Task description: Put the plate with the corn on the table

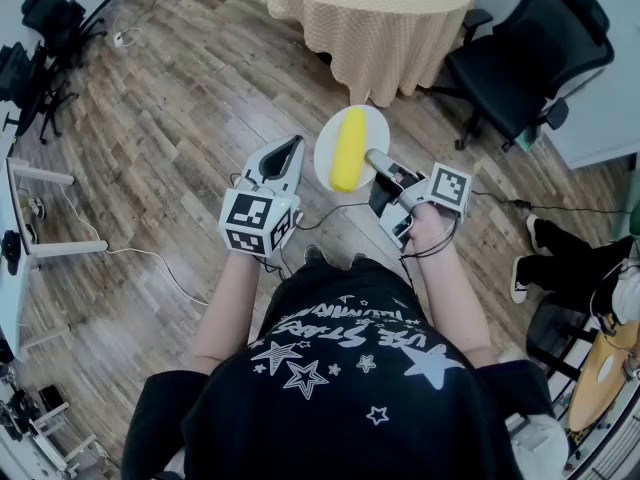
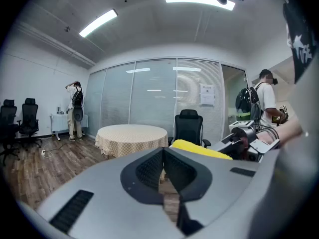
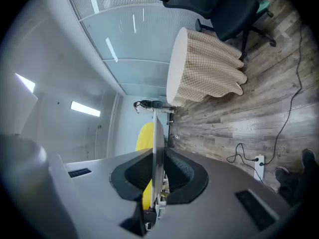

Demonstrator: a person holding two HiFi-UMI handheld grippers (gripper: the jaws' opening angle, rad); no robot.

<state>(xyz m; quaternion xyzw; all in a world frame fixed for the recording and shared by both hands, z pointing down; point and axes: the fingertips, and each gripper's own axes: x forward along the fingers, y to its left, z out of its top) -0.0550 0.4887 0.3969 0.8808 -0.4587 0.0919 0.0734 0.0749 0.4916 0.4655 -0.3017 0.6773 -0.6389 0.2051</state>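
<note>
Yellow corn cob point(image 1: 348, 149) lying on white plate point(image 1: 325, 158), rim clamped in right claw point(image 1: 373, 157), kept level against rolling; left claw point(image 1: 288, 151) closed, empty; cloth-covered desk point(image 1: 400, 8) ahead.

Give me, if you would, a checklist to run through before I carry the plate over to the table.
1. Right gripper shut on the plate at its rim: ok.
2. Corn lying along the middle of the plate: ok.
3. Left gripper shut with nothing between its fingers, free to help: ok.
4. Plate above the table: not ok; it hangs over the wooden floor, with the table ahead.
5. Landing spot: nothing shows on the part of the cloth in view: ok.
6. Plate exactly level: cannot tell.
</note>
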